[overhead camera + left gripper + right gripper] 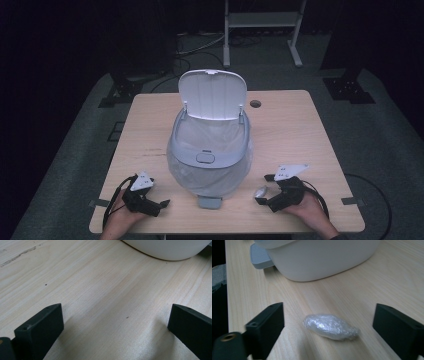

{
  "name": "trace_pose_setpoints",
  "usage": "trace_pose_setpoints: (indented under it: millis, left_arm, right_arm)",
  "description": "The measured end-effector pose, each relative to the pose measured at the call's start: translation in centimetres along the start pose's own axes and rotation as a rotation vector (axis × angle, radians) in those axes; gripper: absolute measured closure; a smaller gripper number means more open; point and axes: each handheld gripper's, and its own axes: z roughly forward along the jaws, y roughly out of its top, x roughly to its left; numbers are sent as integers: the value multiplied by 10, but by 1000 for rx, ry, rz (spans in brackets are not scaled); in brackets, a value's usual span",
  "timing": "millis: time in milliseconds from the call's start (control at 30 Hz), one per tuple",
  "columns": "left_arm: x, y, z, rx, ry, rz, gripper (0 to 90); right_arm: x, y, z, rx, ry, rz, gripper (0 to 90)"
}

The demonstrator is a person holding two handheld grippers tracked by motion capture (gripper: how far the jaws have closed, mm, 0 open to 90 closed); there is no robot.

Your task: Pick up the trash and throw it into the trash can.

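A white pedal bin (pixel 210 155) lined with a thin plastic bag stands in the middle of the wooden table (pixel 300 130), its lid (pixel 212 95) tipped up and back. A small wad of crumpled clear plastic (pixel 330 326) lies on the table at the bin's near right (pixel 261 191). My right gripper (pixel 329 312) is open, and the wad lies between its jaws without touching either one. My left gripper (pixel 161 205) rests low at the bin's near left, open (pixel 116 312) over bare wood, with the bin's rounded base (pixel 167 250) just ahead.
The bin's grey foot pedal (pixel 209 202) sticks out toward the table's near edge, between the two hands, and appears at the upper left of the right gripper view (pixel 259 256). A round cable hole (pixel 255 104) sits at the table's far side. Dark floor, cables and a white stand lie beyond.
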Motion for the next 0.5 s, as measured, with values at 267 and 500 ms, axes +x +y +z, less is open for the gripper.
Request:
trace_pose_setpoints:
  millis: [267, 500]
  left_arm:
    - [0, 0, 0, -1, 0, 0, 0]
    - [0, 0, 0, -1, 1, -1, 0]
  right_arm:
    - [1, 2, 12, 26, 16, -44, 173]
    - [2, -1, 13, 48, 16, -73, 284]
